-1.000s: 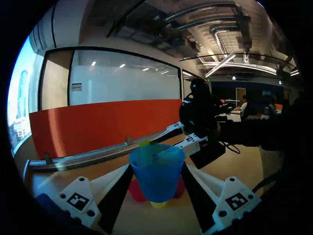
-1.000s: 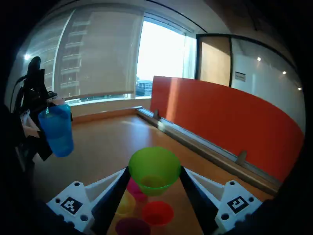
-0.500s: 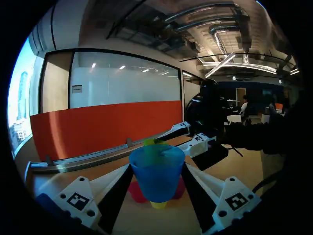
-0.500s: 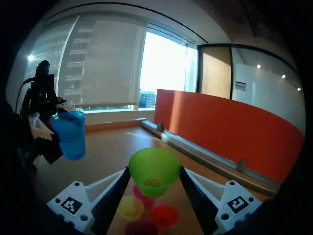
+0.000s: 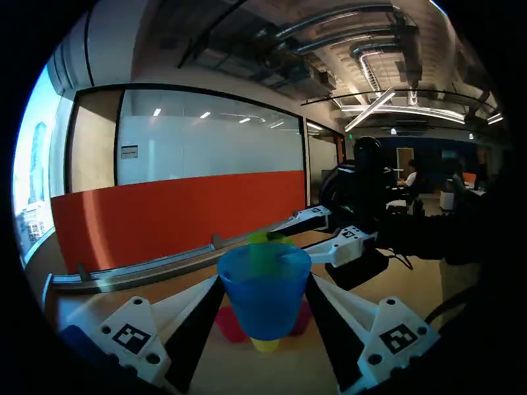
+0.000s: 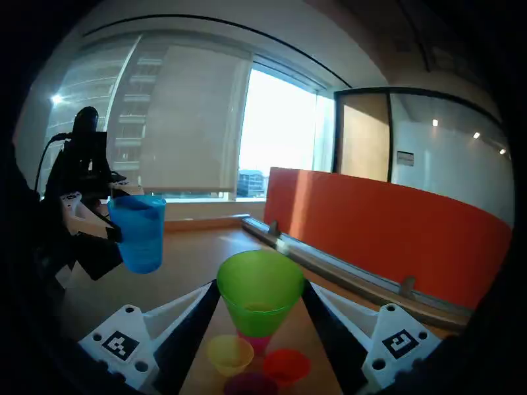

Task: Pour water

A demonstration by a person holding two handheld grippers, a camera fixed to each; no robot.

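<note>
A blue cup [image 5: 265, 304] stands upright between the fingers of my left gripper [image 5: 263, 282], which is shut on it. Just behind its rim is the green cup [image 5: 266, 238], carried by the right gripper [image 5: 284, 241]. In the right gripper view, my right gripper [image 6: 259, 288] is shut on the translucent green cup [image 6: 259, 299], also upright. Farther left, at about the same height, the blue cup [image 6: 139, 234] hangs in the left gripper [image 6: 113, 220]. Both cups are in the air above the wooden table [image 6: 191, 257], a short gap apart. I cannot tell what either cup contains.
Small cups stand on the table below: yellow [image 6: 229, 353], red [image 6: 284, 366], purple [image 6: 250, 384] and pink [image 5: 228, 322]. An orange partition [image 6: 395, 230] with a metal rail [image 6: 342, 270] runs along the table's far edge. Dark sleeves hold both grippers.
Both grippers have risen, so the small cups sit lower in the right gripper view. The blue cup has drifted toward the green one there. Both cups stay upright.
</note>
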